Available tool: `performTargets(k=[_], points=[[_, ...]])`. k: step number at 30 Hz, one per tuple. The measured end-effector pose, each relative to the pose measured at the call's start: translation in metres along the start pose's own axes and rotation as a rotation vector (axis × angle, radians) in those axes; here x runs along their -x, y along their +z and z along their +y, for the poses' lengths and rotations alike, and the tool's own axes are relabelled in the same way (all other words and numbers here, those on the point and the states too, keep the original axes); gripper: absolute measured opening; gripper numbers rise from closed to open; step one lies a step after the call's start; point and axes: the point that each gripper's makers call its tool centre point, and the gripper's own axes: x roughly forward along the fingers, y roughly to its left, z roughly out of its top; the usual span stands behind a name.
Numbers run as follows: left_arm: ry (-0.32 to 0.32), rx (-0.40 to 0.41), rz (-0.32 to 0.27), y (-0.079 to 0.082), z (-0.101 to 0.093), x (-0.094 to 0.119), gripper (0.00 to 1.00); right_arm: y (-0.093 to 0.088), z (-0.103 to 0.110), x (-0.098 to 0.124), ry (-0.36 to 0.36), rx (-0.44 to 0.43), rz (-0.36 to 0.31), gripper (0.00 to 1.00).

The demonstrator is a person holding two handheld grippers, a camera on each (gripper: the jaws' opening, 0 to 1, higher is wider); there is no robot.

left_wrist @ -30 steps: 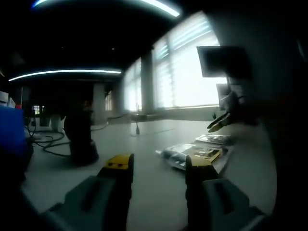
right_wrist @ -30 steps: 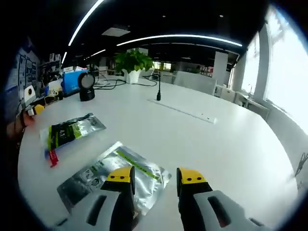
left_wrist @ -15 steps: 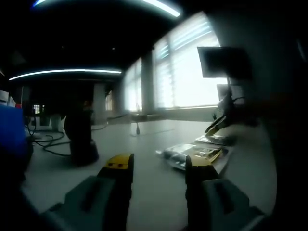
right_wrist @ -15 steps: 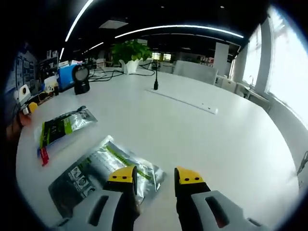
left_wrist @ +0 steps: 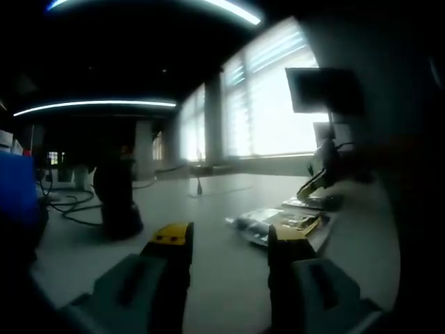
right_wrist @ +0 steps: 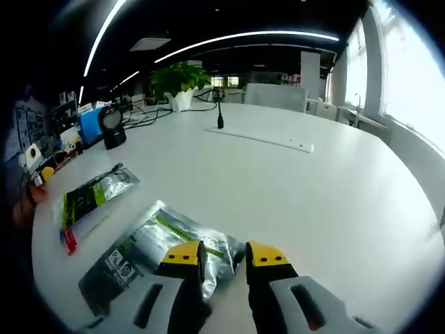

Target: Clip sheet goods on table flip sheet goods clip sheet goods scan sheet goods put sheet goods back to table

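Note:
In the right gripper view a silvery sheet packet (right_wrist: 149, 243) lies flat on the white table (right_wrist: 313, 202). My right gripper (right_wrist: 224, 255) hovers at its near right corner, jaws still open but narrowed, with the corner reaching in between them. A second packet (right_wrist: 94, 195) with a green label and a red tab lies further left. In the left gripper view my left gripper (left_wrist: 229, 236) stands open and low over the table with nothing in it. Ahead of it lie the two packets (left_wrist: 278, 223), and the right gripper (left_wrist: 316, 182) dips at the far one.
A black scanner on a stand (right_wrist: 111, 126) and a blue box (right_wrist: 90, 125) sit at the table's far left, with cables, a potted plant (right_wrist: 182, 80) and a small black stand (right_wrist: 220, 117) behind. A white strip (right_wrist: 264, 139) lies mid-table. A hand (right_wrist: 24, 202) shows at the left edge.
The right gripper has dropped closer to the silvery packet and its jaws have narrowed around the corner. The left gripper has stayed put.

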Motion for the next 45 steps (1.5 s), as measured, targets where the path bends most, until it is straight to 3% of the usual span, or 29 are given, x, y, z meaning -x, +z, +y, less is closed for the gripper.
performTargets(k=[21, 29, 37, 45], points=[[-0.004, 0.002, 0.004, -0.001, -0.001, 0.0, 0.36, -0.004, 0.017, 0.007, -0.027, 0.022, 0.116, 0.01], [-0.002, 0.004, 0.003, -0.001, -0.001, 0.0, 0.35, -0.004, 0.019, 0.01, -0.035, 0.043, 0.118, 0.0], [-0.003, 0.005, 0.005, -0.001, -0.001, 0.0, 0.35, -0.007, 0.023, 0.014, -0.024, -0.005, 0.089, 0.0], [-0.002, 0.004, 0.005, -0.001, -0.001, 0.0, 0.35, 0.0, -0.004, 0.003, -0.047, -0.022, 0.086, 0.0]])
